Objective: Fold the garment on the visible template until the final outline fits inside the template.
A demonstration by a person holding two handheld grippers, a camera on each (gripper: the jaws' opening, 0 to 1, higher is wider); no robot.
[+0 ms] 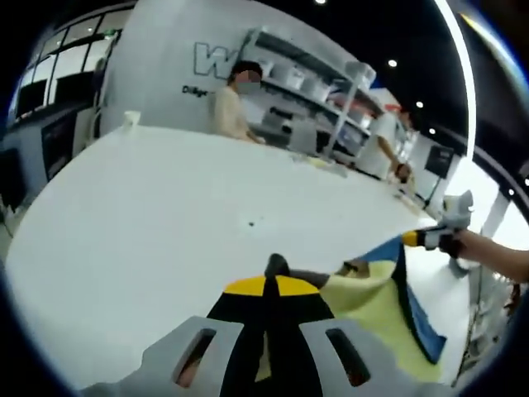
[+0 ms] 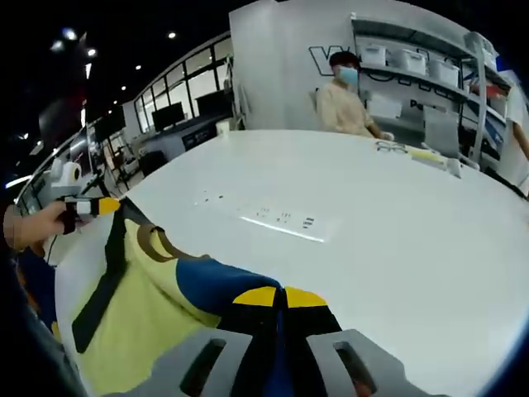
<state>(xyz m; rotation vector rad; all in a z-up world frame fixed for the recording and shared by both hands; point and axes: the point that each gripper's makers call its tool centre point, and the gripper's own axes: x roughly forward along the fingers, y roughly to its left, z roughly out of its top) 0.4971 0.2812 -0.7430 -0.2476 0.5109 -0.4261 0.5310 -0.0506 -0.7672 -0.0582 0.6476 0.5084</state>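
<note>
A pale yellow garment with blue and black trim hangs stretched between the two grippers above the white table. In the left gripper view, my left gripper is shut on a dark edge of the cloth. The right gripper, held by a hand, pinches the far corner at the right. In the right gripper view, my right gripper is shut on a blue part of the garment. The left gripper holds the other corner at the left. I cannot make out a template.
A flat socket panel is set into the white table. A seated person is at the far edge, with a cup nearby. Shelves with bins and another person stand behind.
</note>
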